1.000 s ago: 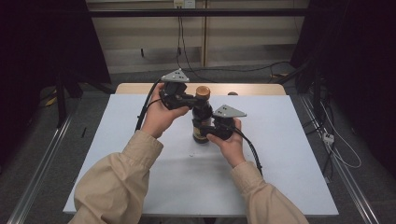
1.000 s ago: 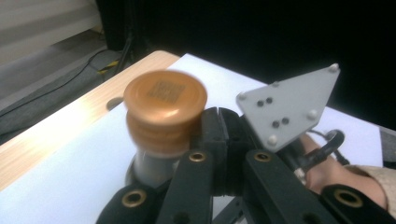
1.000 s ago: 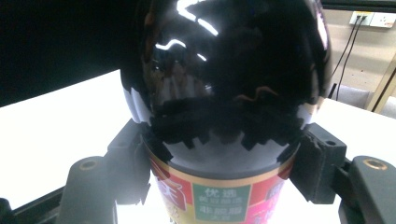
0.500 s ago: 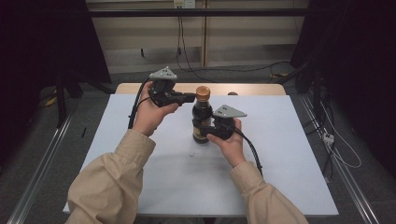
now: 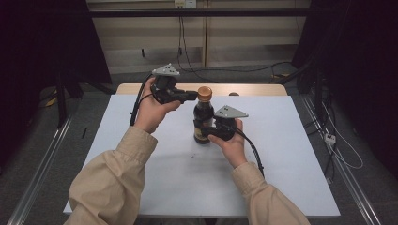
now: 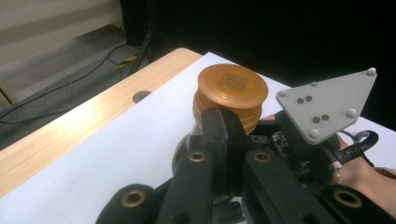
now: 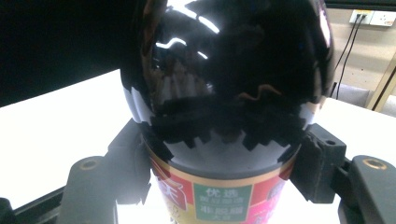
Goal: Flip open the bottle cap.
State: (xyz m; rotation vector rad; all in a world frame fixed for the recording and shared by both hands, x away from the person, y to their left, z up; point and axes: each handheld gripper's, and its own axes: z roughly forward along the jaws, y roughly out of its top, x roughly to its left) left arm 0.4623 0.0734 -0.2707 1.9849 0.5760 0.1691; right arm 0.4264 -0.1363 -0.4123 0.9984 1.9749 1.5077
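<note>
Nearest the camera in the high view, two tan sleeves come in from six o'clock over the white table sheet (image 5: pixel 155 178).

Right gripper (image 5: pixel 212 132): jaws clamped on the lower body of the dark glossy bottle with the colourful label (image 5: pixel 203 123). In the right gripper view the black jaws press the bottle's flanks at nine and three o'clock, just above the label band. The bottle stands upright near the middle of the sheet, slightly toward twelve o'clock. The grip looks unchanged from a second ago.

Left gripper (image 5: pixel 193 95): jaws fully together, nothing between them. In the left gripper view the shut jaws point at the orange ribbed screw cap (image 6: pixel 231 97), tips just short of its side or barely touching; contact cannot be confirmed.

Change: a second ago the left gripper sat down over the cap, close against the right gripper. Now it is lifted and drawn back toward ten o'clock of the bottle, tips level with the cap. The cap is on the neck in both pictures.

Reading: probably a regrasp between turns of the cap, or a grip that slipped off. The cap shows no visible lift, so opening seems at an early stage. Next the left jaws would need to open and straddle the cap.

Farthest: the bare wooden table edge (image 5: pixel 253 89) at twelve o'clock, with cables on the floor beyond.
</note>
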